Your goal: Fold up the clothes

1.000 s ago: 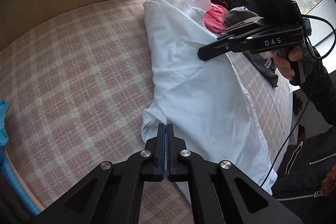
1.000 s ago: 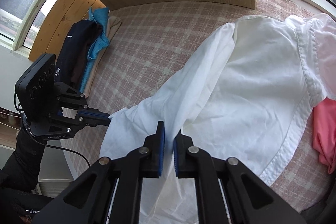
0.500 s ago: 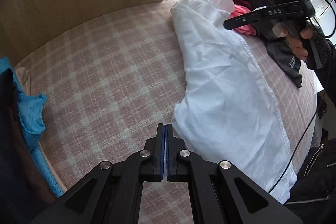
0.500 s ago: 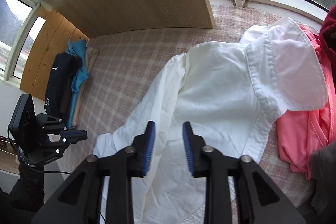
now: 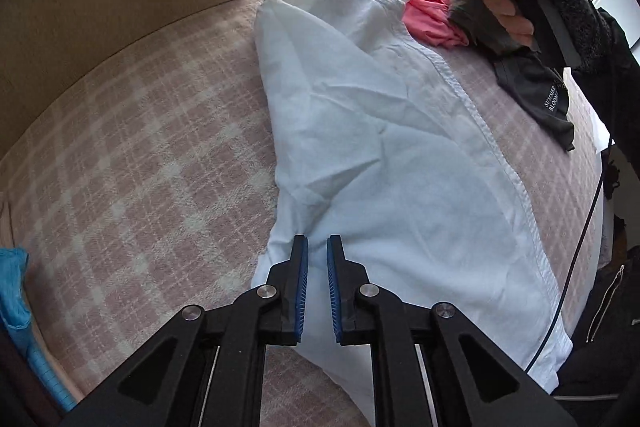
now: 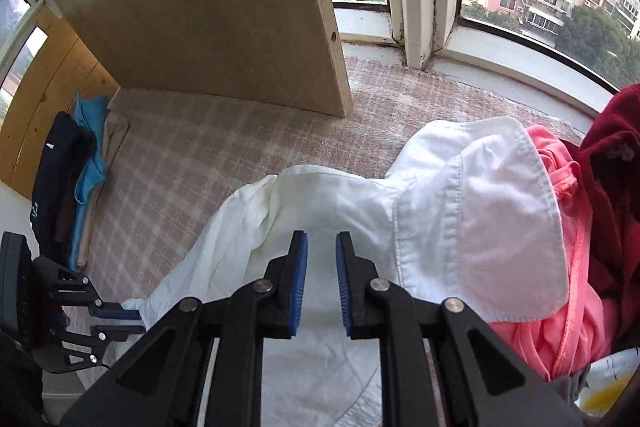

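Where white shirt point(image 5: 384, 155) lies flat, left hand-held gripper point(image 5: 317, 247) parted above hem

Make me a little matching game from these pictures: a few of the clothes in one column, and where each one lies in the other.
Things:
1. white shirt
2. pink garment
3. dark red garment
4. blue garment

Places:
A. far left, by the wooden wall
B. spread out under both grippers
C. far right, nearest the window
D. tucked under the white shirt's collar end

Pairs: 1-B, 2-D, 3-C, 4-A

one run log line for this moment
step: fold clothes | left gripper: open, over white shirt edge | right gripper: open, above shirt | held: nothing
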{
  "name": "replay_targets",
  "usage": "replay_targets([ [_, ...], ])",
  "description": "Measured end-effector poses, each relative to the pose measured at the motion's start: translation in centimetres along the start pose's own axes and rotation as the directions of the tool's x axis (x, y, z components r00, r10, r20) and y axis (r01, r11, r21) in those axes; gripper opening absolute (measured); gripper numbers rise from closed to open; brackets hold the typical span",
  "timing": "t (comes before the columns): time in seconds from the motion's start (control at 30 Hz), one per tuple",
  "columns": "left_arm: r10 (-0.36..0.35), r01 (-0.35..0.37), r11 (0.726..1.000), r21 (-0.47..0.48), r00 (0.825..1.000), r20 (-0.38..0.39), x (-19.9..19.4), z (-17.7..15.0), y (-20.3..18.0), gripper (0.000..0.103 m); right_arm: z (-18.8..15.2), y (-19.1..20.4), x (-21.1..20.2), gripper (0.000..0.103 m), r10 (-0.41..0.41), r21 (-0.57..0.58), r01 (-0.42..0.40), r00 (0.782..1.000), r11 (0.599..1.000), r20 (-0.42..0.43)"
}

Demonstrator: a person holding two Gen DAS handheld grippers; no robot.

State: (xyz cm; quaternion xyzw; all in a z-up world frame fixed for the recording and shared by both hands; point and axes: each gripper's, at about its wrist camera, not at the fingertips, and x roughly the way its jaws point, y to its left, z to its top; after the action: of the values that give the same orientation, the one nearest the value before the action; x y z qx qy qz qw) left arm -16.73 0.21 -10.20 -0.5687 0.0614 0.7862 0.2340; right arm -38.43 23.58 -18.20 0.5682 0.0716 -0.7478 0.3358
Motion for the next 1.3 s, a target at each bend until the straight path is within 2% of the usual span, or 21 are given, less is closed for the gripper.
replay_targets([
  [0.1,-0.022,0.021,1.000,0.018,0.998,0.061,-1.3,1.7,-0.6,0.009,0.6,0.4,3.3,0.015,0.089,0.001,-0.090,0.993,0.996,-0.075],
  [0.13,-0.036,0.034,0.999,0.031,0.996,0.081,-1.4,2.4,-0.8,0.010,1.0,0.5,4.3,0.011,0.046,-0.012,-0.047,0.996,0.999,-0.082],
  [0.17,-0.049,0.046,0.998,0.041,0.995,0.084,-1.1,3.2,-1.0,0.010,1.4,0.5,4.4,0.000,-0.020,-0.034,0.018,0.998,0.999,-0.056],
  [0.2,-0.057,0.053,0.997,0.051,0.995,0.081,-0.7,3.8,-1.2,0.010,1.7,0.2,4.0,0.000,-0.103,-0.035,0.102,0.994,0.994,-0.035],
  [0.27,-0.007,0.005,0.997,0.080,1.000,0.029,1.1,4.4,-1.4,0.013,2.4,-0.6,3.0,0.000,-0.241,-0.021,0.240,0.971,0.970,-0.008],
  [0.33,0.038,-0.036,0.995,0.091,0.999,-0.021,2.8,3.9,-0.8,0.010,2.5,-1.1,1.7,0.000,-0.202,-0.024,0.202,0.979,0.979,0.006],
  [0.4,0.005,-0.005,0.998,0.069,1.000,0.001,2.9,3.4,-0.2,0.010,2.3,-0.5,0.3,0.001,-0.122,-0.058,0.125,0.992,0.990,0.039],
  [0.43,-0.009,0.009,0.999,0.051,1.000,0.002,2.8,3.3,0.2,0.010,2.3,0.0,0.2,0.001,-0.080,-0.071,0.082,0.996,0.994,0.029],
  [0.57,0.009,-0.008,0.996,0.088,1.000,-0.009,3.0,3.4,-0.1,0.010,2.2,2.7,1.5,0.001,0.034,-0.163,-0.044,0.997,0.986,-0.068],
  [0.63,0.015,-0.015,0.995,0.100,1.000,-0.006,3.0,3.3,-0.2,0.010,2.4,3.4,3.2,0.001,0.035,-0.190,-0.058,0.992,0.980,-0.121],
  [0.77,0.000,-0.001,0.997,0.074,1.000,0.008,2.8,2.9,0.3,0.010,4.9,1.9,4.6,0.000,0.136,-0.081,-0.144,0.985,0.986,-0.106],
  [0.83,0.005,-0.005,0.997,0.072,1.000,-0.001,2.6,3.0,0.3,0.010,4.9,0.8,2.9,0.000,0.071,-0.068,-0.076,0.995,0.995,-0.064],
  [0.87,0.005,-0.005,0.997,0.075,1.000,-0.002,2.3,3.0,0.3,0.011,4.9,0.3,1.9,0.007,0.036,-0.061,-0.039,0.998,0.997,-0.043],
  [0.93,0.006,-0.007,0.996,0.084,1.000,0.007,1.5,3.0,0.2,0.012,4.8,-0.7,0.0,0.007,-0.034,-0.046,0.034,0.999,0.998,0.000],
  [1.17,0.026,-0.028,0.999,0.046,0.999,0.047,-2.5,0.6,0.3,0.013,-3.5,0.3,-5.5,0.009,0.091,-0.076,-0.092,0.996,0.993,-0.024],
  [1.23,-0.040,0.040,0.999,-0.003,0.996,0.075,-3.6,-1.0,0.0,0.013,-5.9,4.2,-5.5,0.011,0.191,-0.110,-0.193,0.981,0.975,-0.023],
  [1.27,-0.084,0.087,0.996,-0.029,0.992,0.091,-4.1,-1.9,-0.3,0.013,-7.2,5.9,-5.3,0.017,0.249,-0.129,-0.251,0.968,0.959,-0.036],
  [1.3,-0.119,0.124,0.991,-0.050,0.988,0.101,-4.5,-2.9,-0.7,0.017,-8.2,7.8,-4.7,0.021,0.271,-0.150,-0.276,0.961,0.949,-0.058],
])
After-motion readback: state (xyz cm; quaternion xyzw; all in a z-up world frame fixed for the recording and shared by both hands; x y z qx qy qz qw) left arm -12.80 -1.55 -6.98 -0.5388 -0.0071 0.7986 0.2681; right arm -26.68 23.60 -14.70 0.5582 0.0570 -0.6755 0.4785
